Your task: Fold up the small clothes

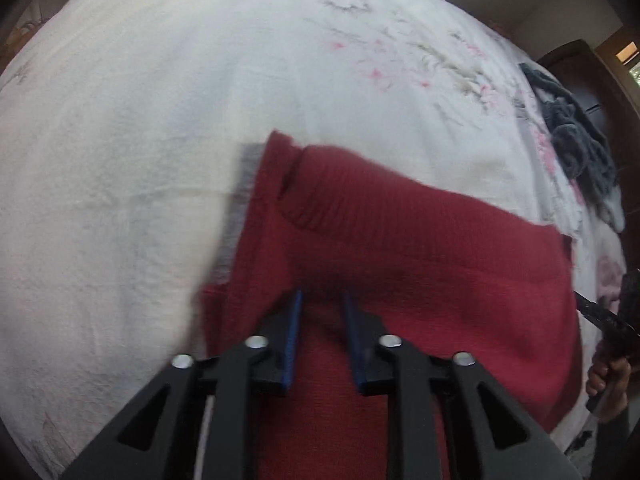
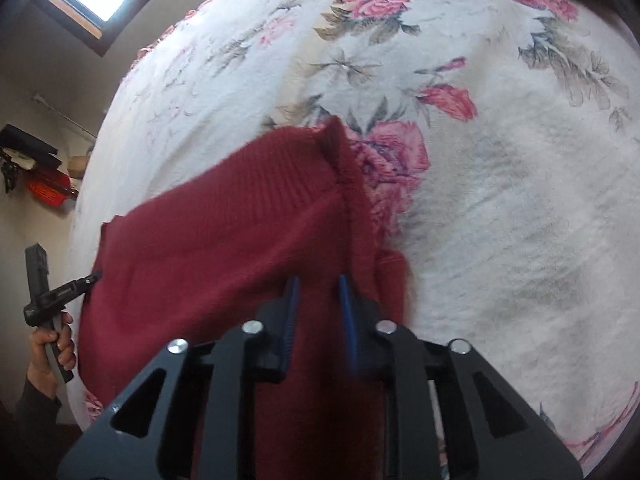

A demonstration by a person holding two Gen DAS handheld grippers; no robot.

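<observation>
At lower centre of each frame a tool point(image 1: 322, 300) point(image 2: 318, 284) pinches the sweater point(image 1: 400, 248); carry both edges level, then lay it flat on the bed point(image 1: 140, 120).

Floral blanket point(image 2: 500, 168) (pink roses); dark grey cloth point(image 1: 576, 136) heaped near its edge.

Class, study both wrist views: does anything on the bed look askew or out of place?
Yes. The red sweater hangs bunched and uneven between the left gripper and right gripper, and a dark garment lies crumpled near the blanket's edge.
</observation>
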